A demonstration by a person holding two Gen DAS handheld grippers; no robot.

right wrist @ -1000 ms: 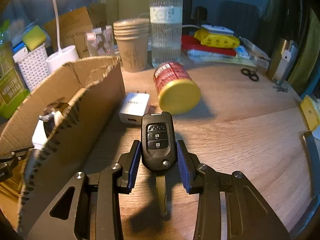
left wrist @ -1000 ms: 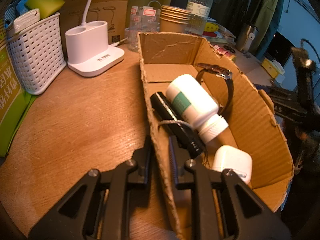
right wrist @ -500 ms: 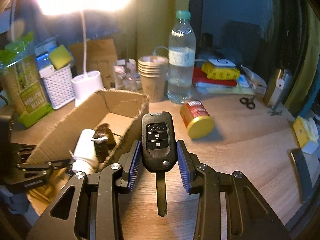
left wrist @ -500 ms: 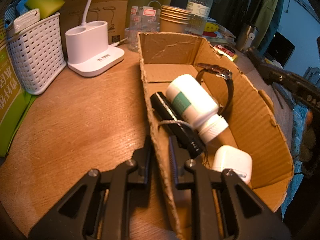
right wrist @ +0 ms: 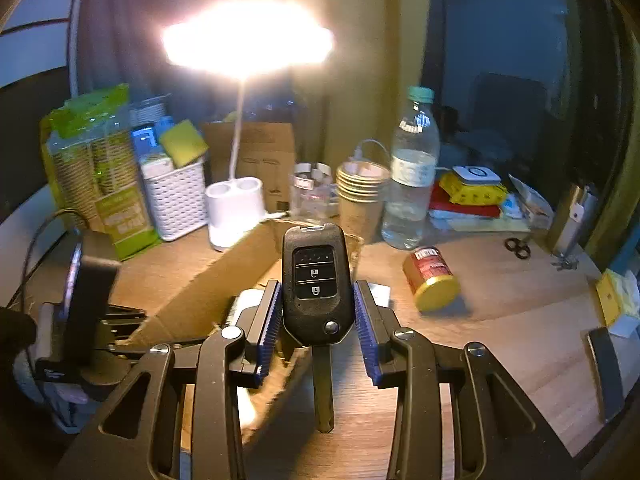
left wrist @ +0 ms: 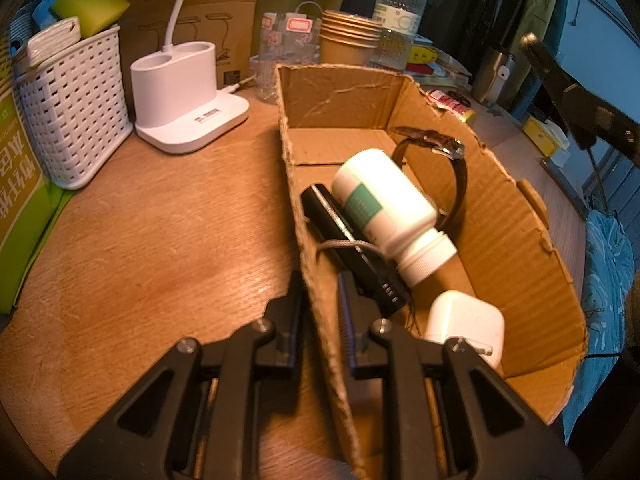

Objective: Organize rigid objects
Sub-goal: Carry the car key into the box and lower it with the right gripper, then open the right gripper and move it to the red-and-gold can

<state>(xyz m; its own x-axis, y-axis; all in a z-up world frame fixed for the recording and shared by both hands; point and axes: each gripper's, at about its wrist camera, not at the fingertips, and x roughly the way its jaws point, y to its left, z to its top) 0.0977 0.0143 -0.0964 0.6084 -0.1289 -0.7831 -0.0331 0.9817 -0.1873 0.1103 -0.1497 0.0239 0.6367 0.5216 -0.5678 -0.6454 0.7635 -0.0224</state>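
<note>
My left gripper (left wrist: 320,300) is shut on the near left wall of an open cardboard box (left wrist: 516,248). The box holds a white pill bottle (left wrist: 384,208), a black flashlight (left wrist: 348,248), a wristwatch (left wrist: 444,152) and a white charger (left wrist: 464,324). My right gripper (right wrist: 316,308) is shut on a black car key fob (right wrist: 316,284), blade pointing back toward me, held high above the box (right wrist: 200,292). A red can with a yellow lid (right wrist: 432,280) lies on its side on the table to the right.
At the back stand a white basket (left wrist: 68,108), a lamp base (left wrist: 180,92), paper cups (right wrist: 360,192) and a water bottle (right wrist: 412,176). A white adapter (right wrist: 378,292) lies by the box. Scissors (right wrist: 518,248) lie far right.
My right gripper has risen with the key fob and moved left, from the table by the can to above the box. The left gripper and box have not moved.
</note>
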